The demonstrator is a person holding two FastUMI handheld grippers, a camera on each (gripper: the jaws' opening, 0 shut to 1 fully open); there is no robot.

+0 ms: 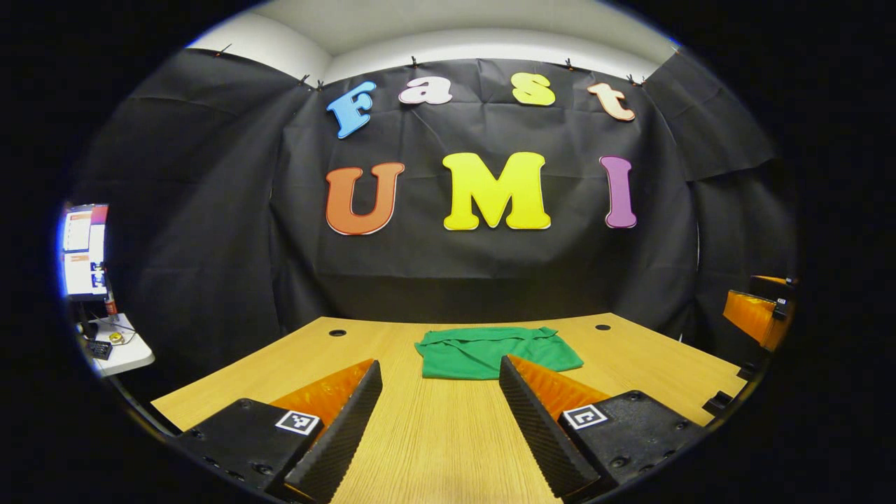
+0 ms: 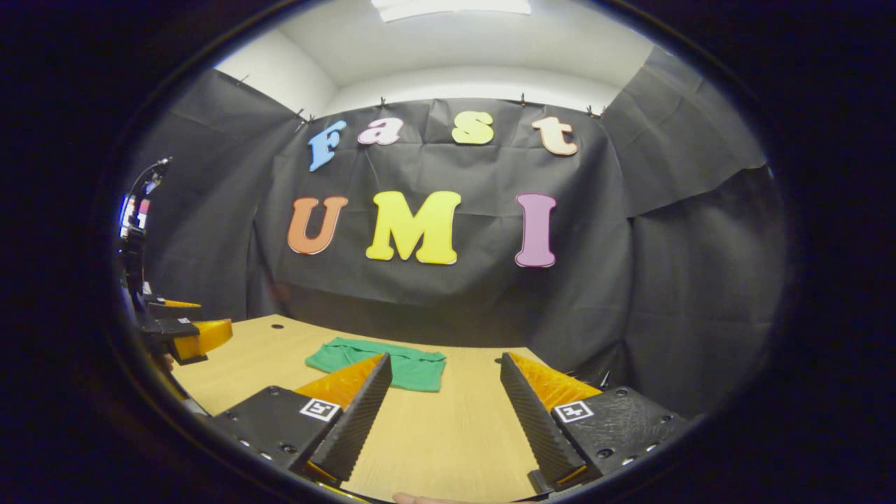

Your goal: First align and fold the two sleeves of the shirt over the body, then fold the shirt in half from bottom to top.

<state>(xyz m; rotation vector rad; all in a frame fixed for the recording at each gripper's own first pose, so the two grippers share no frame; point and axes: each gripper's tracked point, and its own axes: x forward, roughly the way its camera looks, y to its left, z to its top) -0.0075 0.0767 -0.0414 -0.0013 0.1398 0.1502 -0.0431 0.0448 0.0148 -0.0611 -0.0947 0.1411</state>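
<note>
The wooden surface (image 1: 434, 448) spreads wide, and the green shirt (image 1: 493, 352) lies toward its far edge as a compact, layered rectangle, apparently already folded. The left tongs (image 1: 439, 385) are spread with nothing between them, well short of the cloth. The right tongs (image 2: 444, 381) are likewise spread and bare. If any step remains, it is squaring stray edges: approach low, pinching only the top layer.

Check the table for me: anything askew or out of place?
Nothing stands out. The green shirt lies folded in a compact bundle on the wooden table, slightly rumpled along its far edge. Both grippers hover open, clear of it.
</note>
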